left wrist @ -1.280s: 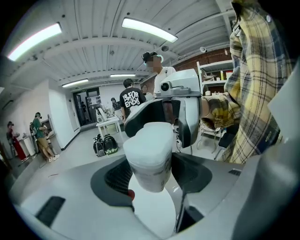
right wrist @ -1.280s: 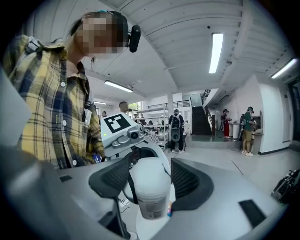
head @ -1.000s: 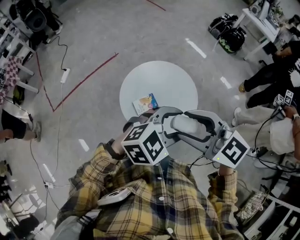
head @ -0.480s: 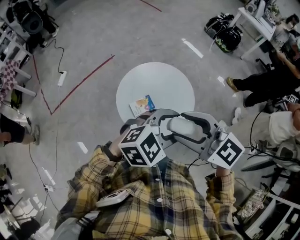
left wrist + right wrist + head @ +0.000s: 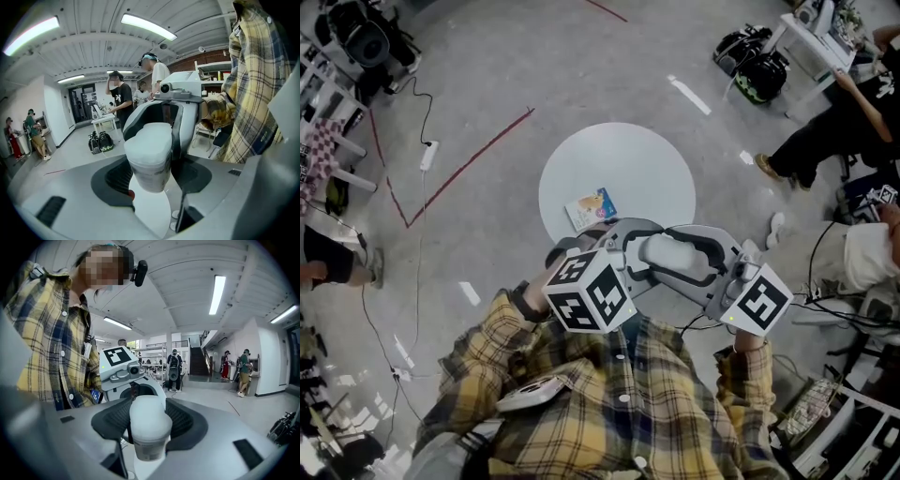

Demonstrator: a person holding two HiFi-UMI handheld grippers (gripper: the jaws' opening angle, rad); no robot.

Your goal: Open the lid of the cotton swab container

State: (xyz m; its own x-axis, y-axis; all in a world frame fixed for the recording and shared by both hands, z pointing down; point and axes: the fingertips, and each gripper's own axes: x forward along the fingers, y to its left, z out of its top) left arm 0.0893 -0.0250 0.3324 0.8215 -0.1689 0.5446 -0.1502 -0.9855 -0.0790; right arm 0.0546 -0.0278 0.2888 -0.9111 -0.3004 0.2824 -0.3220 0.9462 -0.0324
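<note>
The cotton swab container (image 5: 677,253) is held up in the air close to the person's chest, over the near edge of the round white worktop (image 5: 647,164) and not resting on it. It is a small plastic tub with a white lid (image 5: 150,140) above a cloudy, printed body.

Both tools are clamped on it from opposite sides. The left hand-held gripper (image 5: 151,174) has its dark pads against the printed lower part. The right hand-held gripper (image 5: 150,425) has its pads wrapped round the white upper part. Both sets of jaws stand wide because the tub is wide.

The tub looks light and thin-walled, so a hard squeeze would probably bow the sides and could make the lid bind. Its smooth plastic is likely to slip against a twist or pull. The ribbed pads should help here, provided they sit square on the round wall. The sensible hold seems to be the one in place, one tool low on the body as an anchor and the other high on the lid. The lid would then be worked off along the tub's axis.

Behind the tub, a small colourful packet (image 5: 591,206) lies on the worktop, well apart from the grip. Other people stand at benches farther off.
</note>
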